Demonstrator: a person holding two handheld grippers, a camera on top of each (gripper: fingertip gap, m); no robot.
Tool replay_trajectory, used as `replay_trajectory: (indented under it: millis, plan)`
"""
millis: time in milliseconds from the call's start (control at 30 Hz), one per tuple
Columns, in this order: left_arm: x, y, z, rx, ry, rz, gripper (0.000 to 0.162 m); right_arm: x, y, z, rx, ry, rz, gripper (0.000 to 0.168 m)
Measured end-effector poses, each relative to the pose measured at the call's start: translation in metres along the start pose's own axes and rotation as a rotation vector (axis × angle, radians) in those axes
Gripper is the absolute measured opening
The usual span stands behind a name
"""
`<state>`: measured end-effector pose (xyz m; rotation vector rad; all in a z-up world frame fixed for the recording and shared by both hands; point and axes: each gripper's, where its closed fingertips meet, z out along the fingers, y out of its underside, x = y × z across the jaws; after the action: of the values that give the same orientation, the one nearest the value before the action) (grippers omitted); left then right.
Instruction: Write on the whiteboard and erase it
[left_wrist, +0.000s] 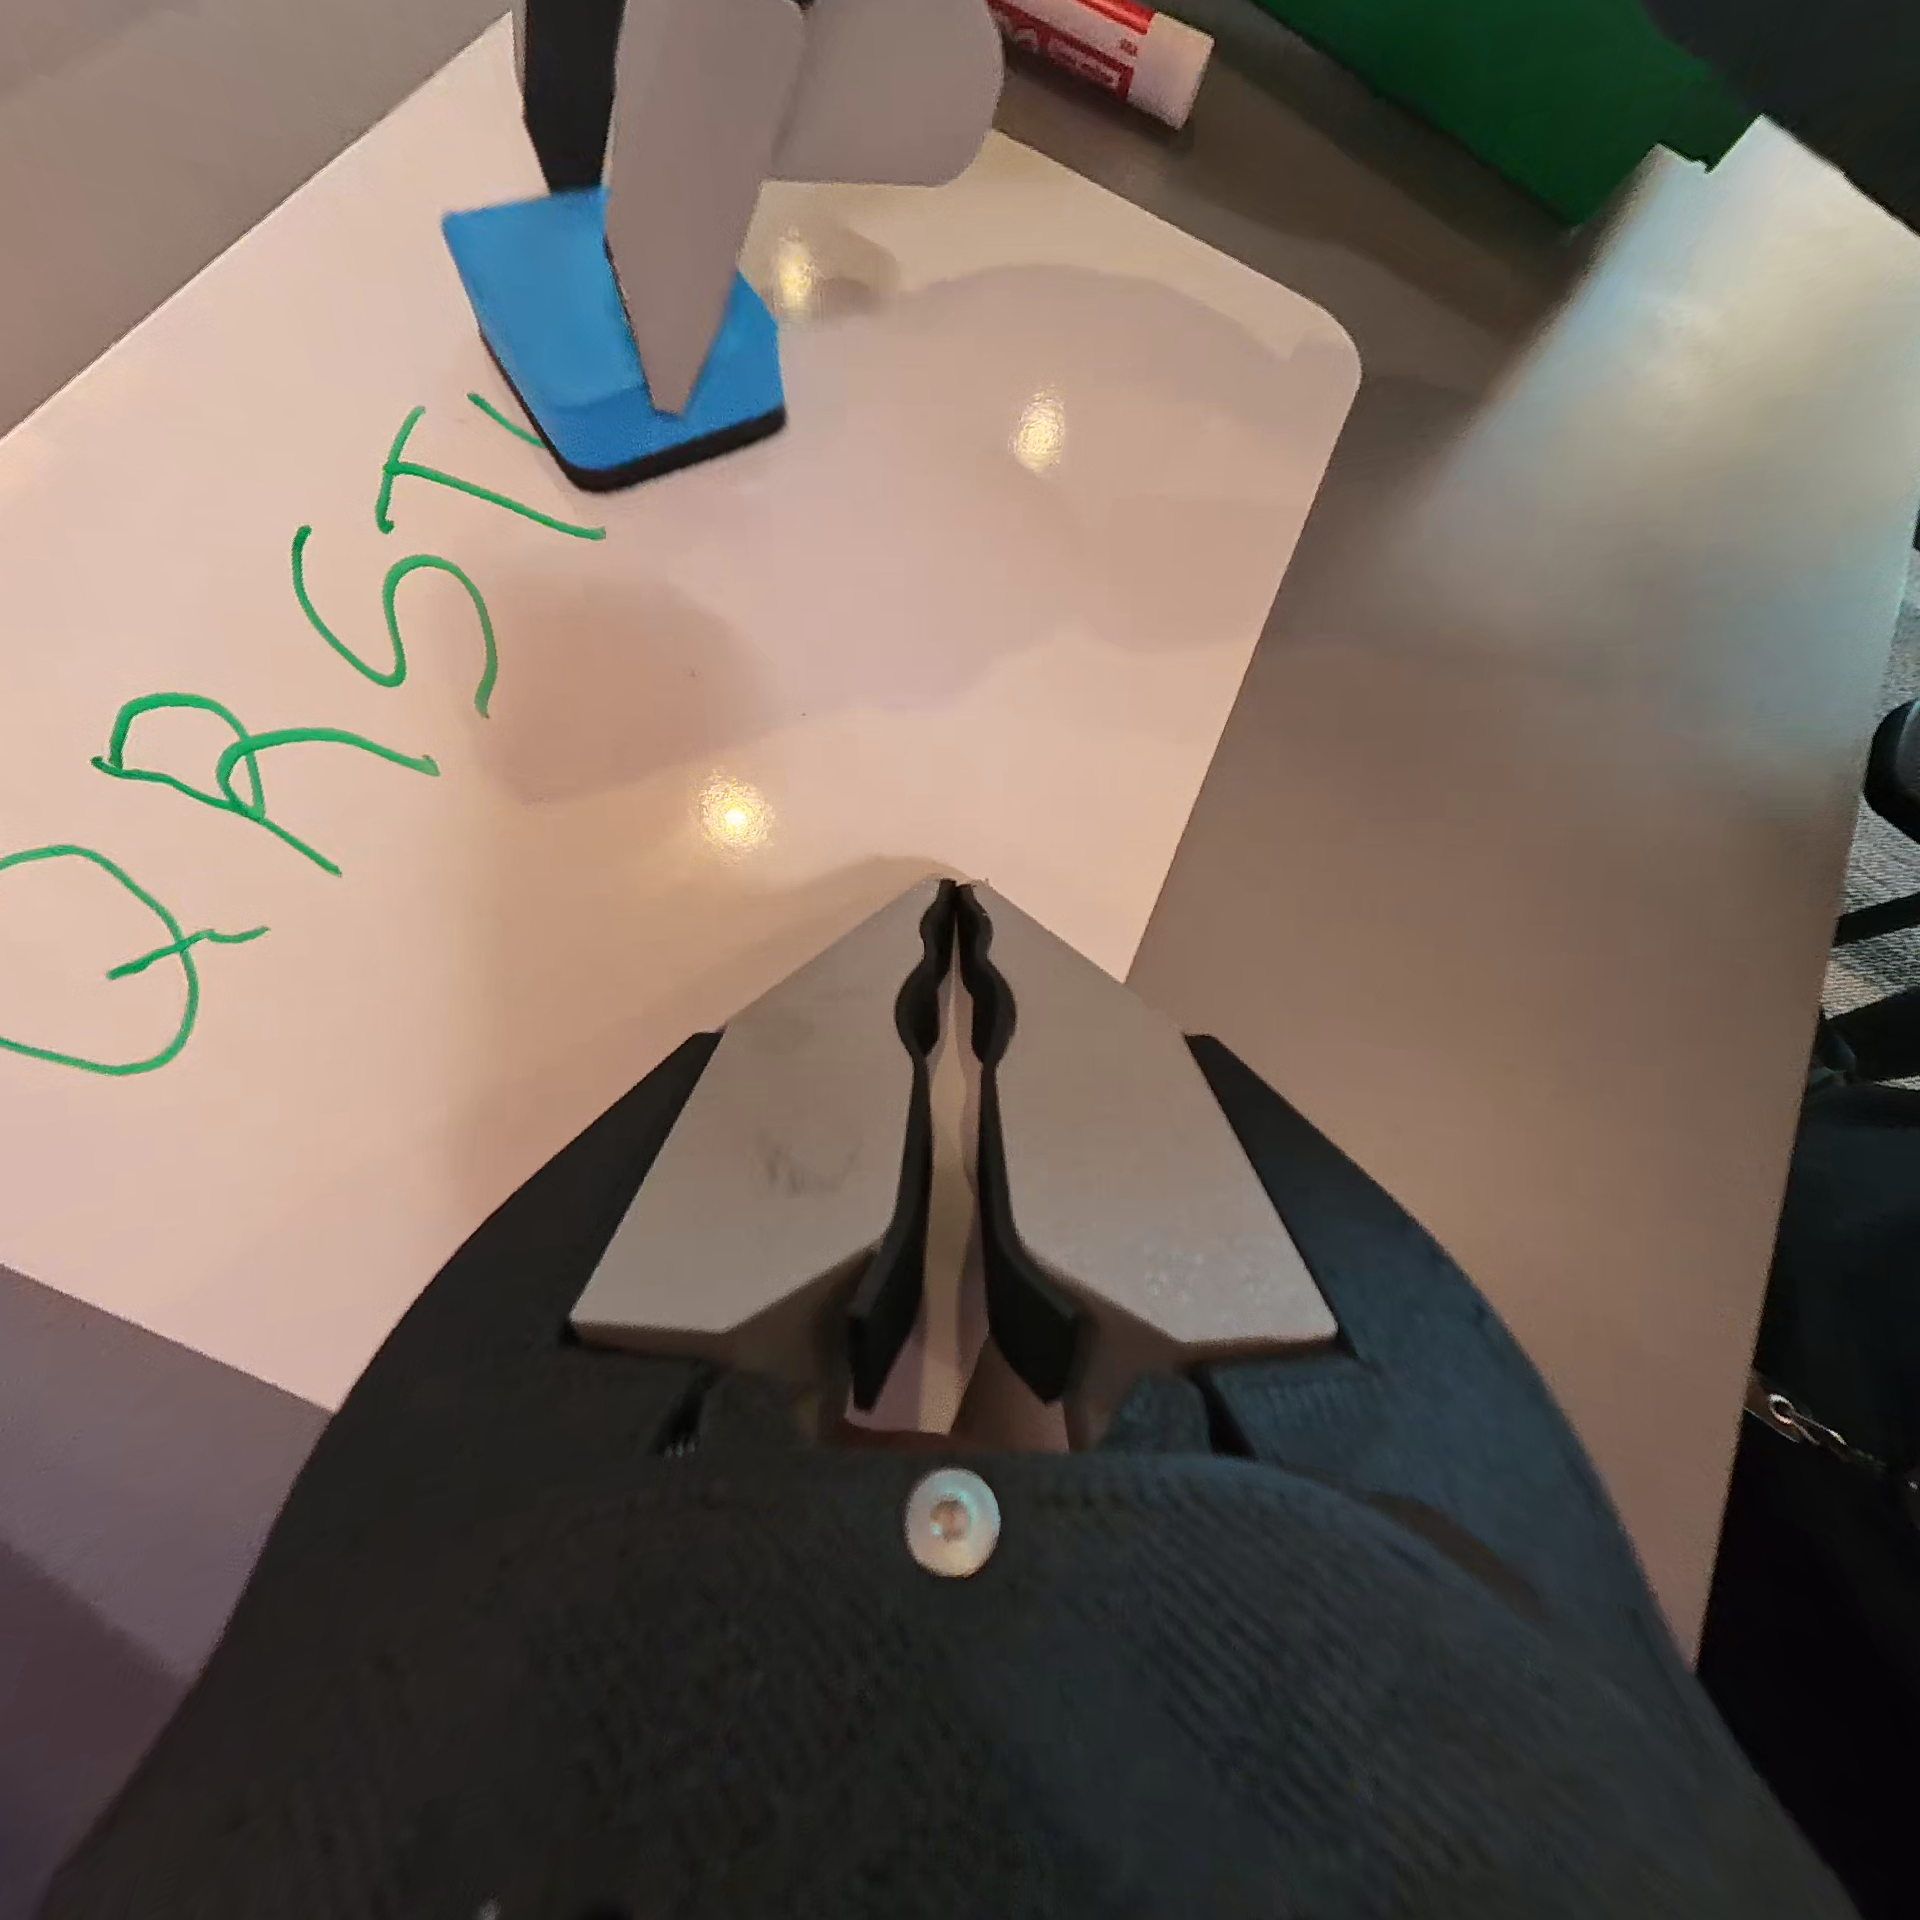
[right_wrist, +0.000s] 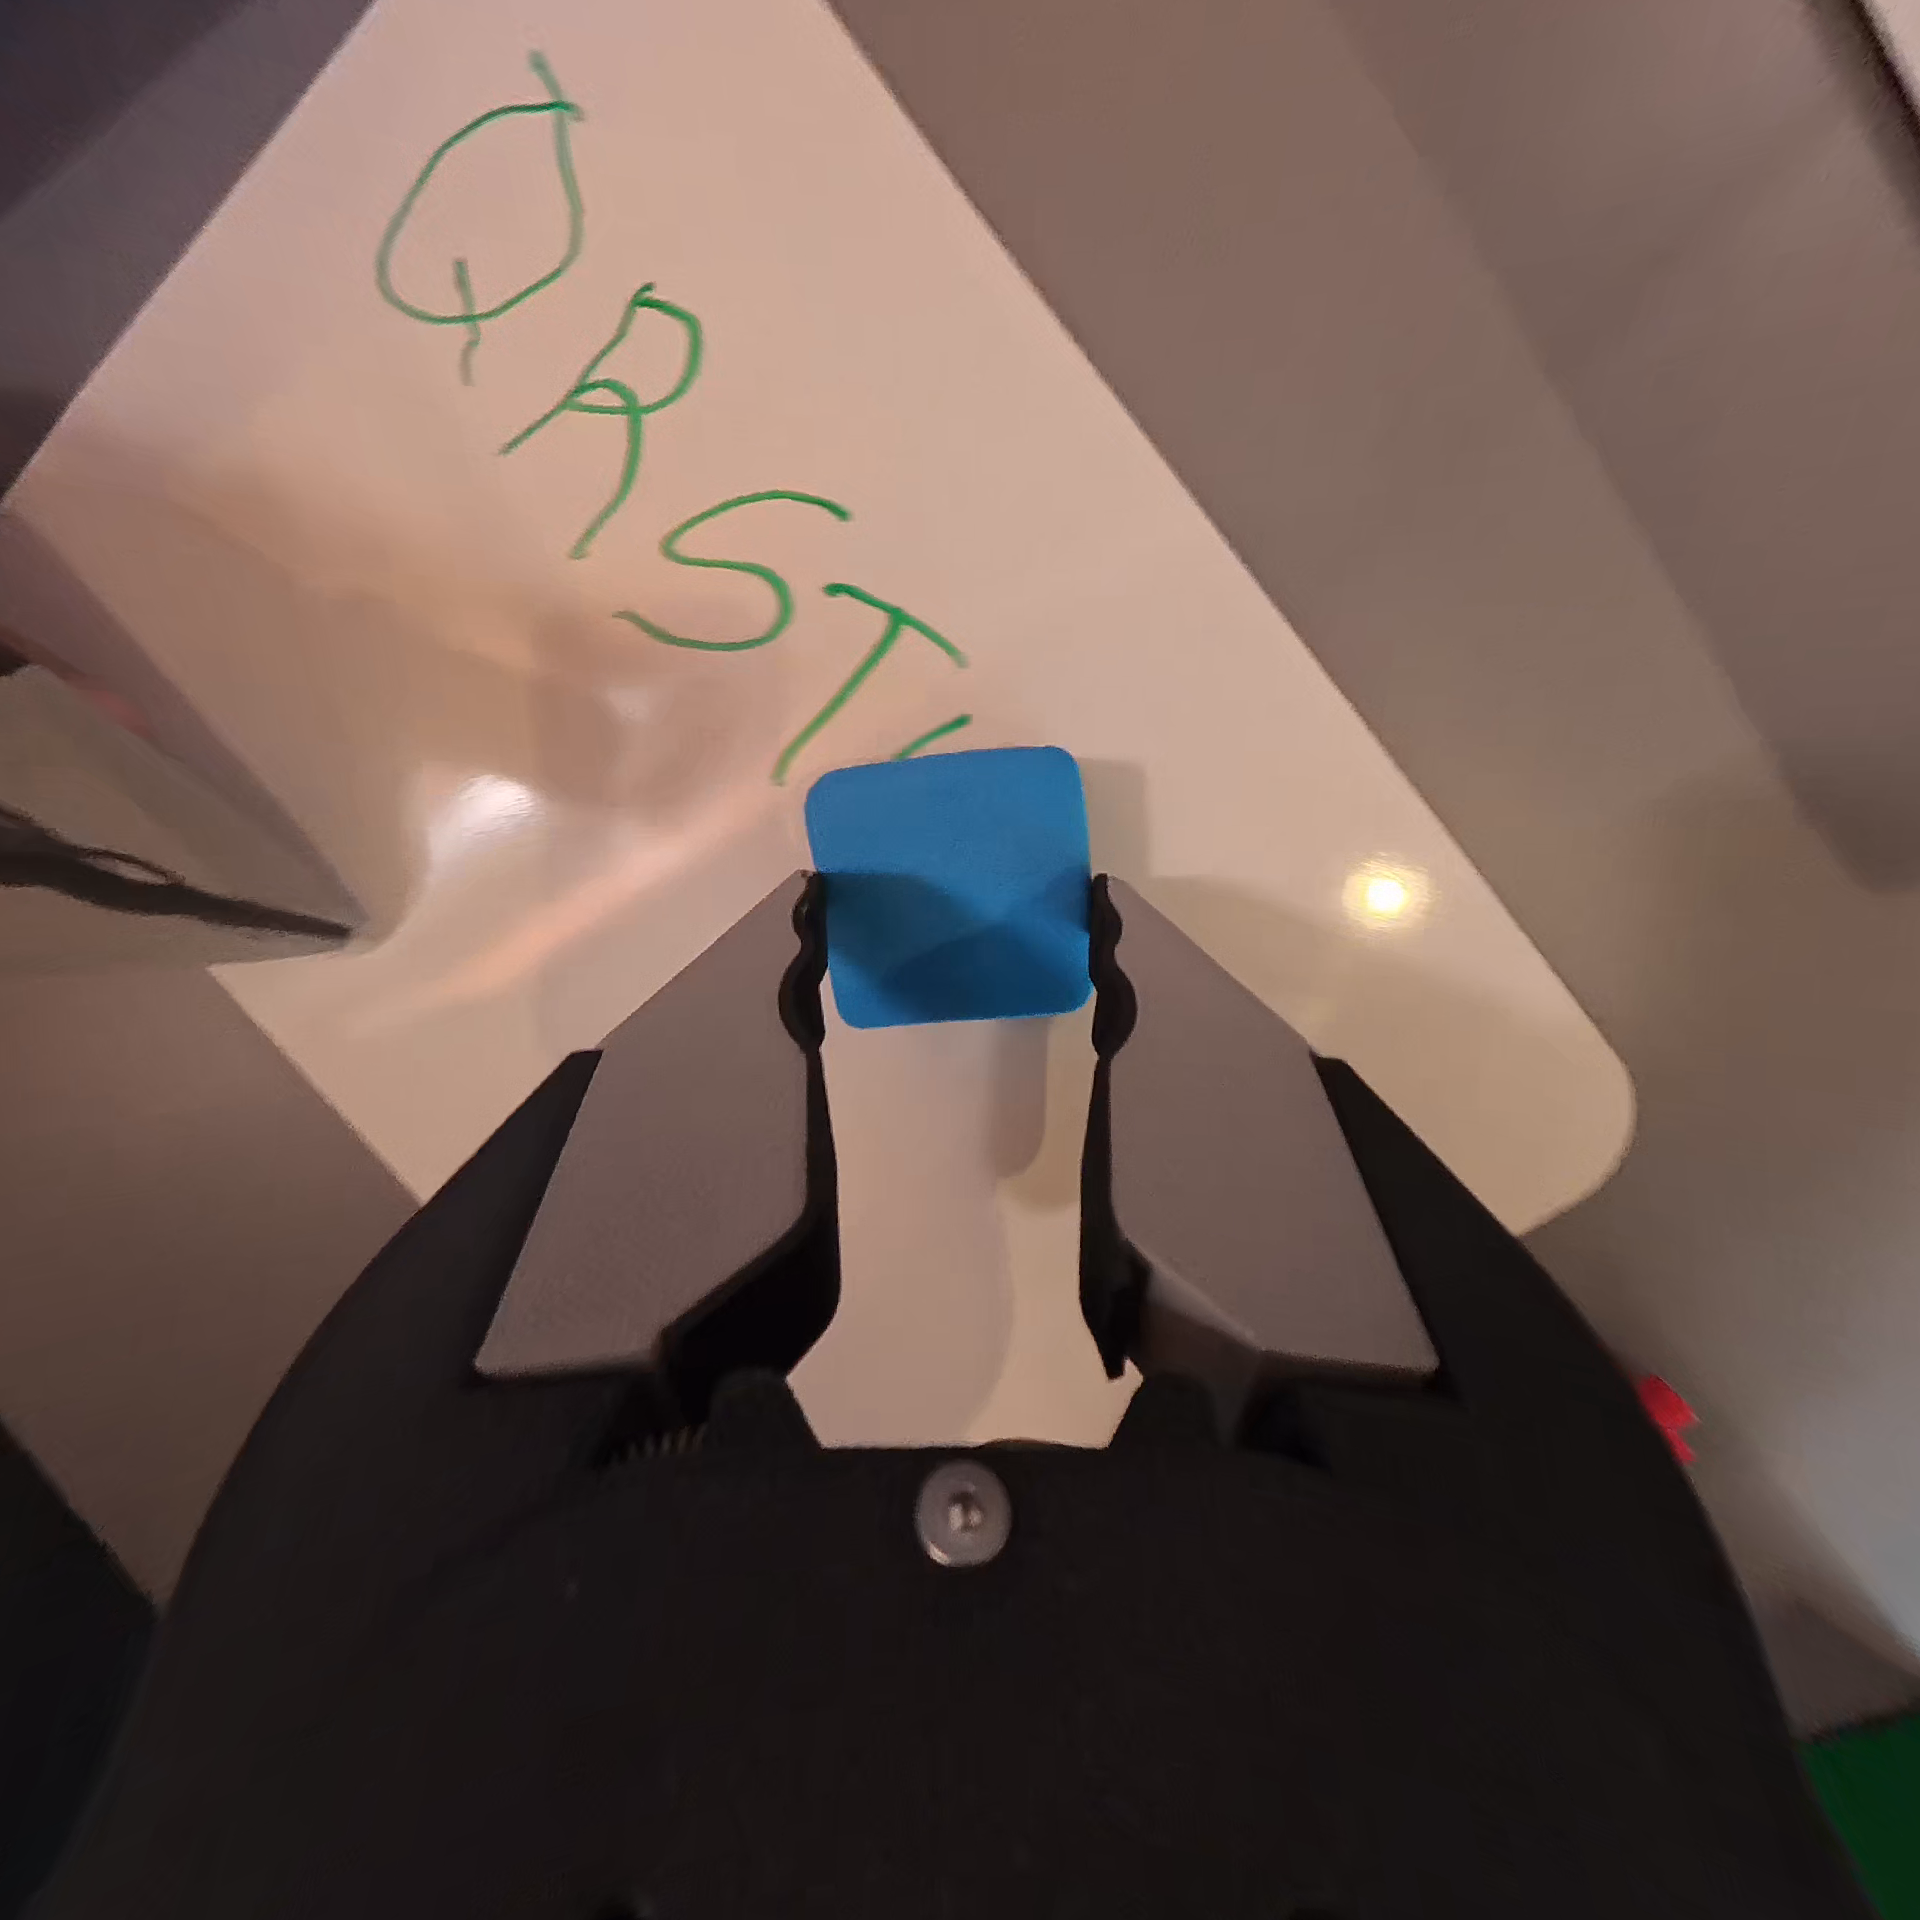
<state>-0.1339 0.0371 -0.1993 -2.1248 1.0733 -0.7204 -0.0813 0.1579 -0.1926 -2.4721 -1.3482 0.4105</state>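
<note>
Two tongs: right tongs (right_wrist: 954, 940) clamp the blue eraser (right_wrist: 948, 883) (on the whiteboard (right_wrist: 1299, 727)); left tongs (left_wrist: 956, 891) pressed together.

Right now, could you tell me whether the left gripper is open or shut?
Shut: the left gripper holds nothing, its black pads meeting at the tips above the whiteboard.

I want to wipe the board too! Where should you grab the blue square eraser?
Pinch the blue square foam eraser by two opposite side edges, coming straight down from above: it lies flat on the white whiteboard, as the right claw holds it.
</note>
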Motion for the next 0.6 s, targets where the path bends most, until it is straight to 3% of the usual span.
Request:
replay_trajectory:
  millis: [33,133,267,500,600]
  plan:
    - [0.000,0.000,0.000,0.000,-0.005,0.003,0.000,-0.008,0.001,0.001,-0.019,-0.027,-0.018,0.048]
    - [-0.001,0.000,0.002,-0.003,-0.023,0.023,0.000,-0.015,0.003,0.000,-0.067,-0.036,-0.055,0.048]
    - [0.001,-0.001,0.004,-0.012,-0.014,0.069,0.000,0.012,-0.010,0.002,-0.017,0.064,0.047,0.048]
    - [0.002,-0.001,0.004,-0.014,0.029,0.036,0.000,-0.022,-0.013,0.009,-0.050,-0.031,-0.082,0.048]
    - [0.003,-0.001,0.004,-0.016,0.050,0.024,0.000,0.004,-0.022,0.009,-0.044,0.049,0.018,0.048]
